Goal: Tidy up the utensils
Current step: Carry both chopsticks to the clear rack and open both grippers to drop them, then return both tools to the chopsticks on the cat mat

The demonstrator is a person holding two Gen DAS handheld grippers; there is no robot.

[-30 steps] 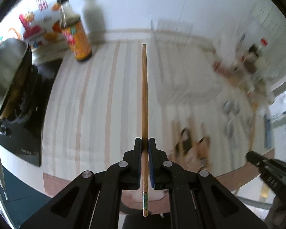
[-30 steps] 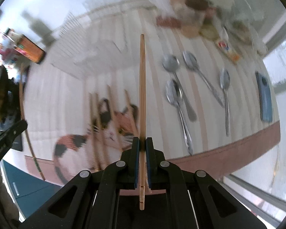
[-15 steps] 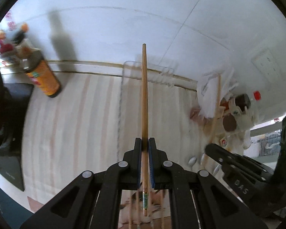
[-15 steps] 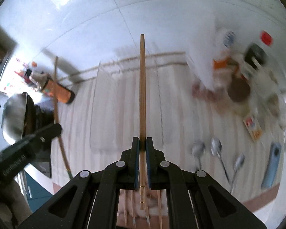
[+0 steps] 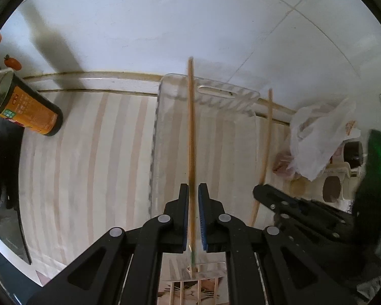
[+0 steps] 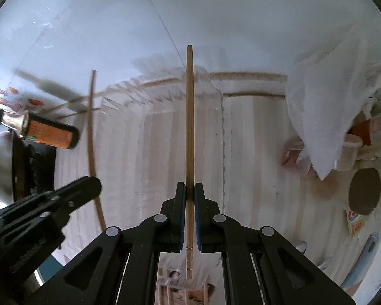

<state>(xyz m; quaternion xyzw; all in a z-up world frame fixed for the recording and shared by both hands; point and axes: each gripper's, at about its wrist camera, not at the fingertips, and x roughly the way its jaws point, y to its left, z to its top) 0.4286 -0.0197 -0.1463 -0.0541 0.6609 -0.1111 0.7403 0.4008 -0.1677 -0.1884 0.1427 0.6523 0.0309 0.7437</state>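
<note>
Chopstick [image 5: 191, 132] loose between left claw [image 5: 193, 198] pads — pinched in right claw [image 6: 190, 190].

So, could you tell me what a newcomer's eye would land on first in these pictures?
Probably the two long wooden chopsticks, one running up between the fingers of the left gripper and one clamped in the right gripper, both over a clear plastic tray on the striped tablecloth. Next, the orange-labelled bottle at far left and the white plastic bag at right.
</note>
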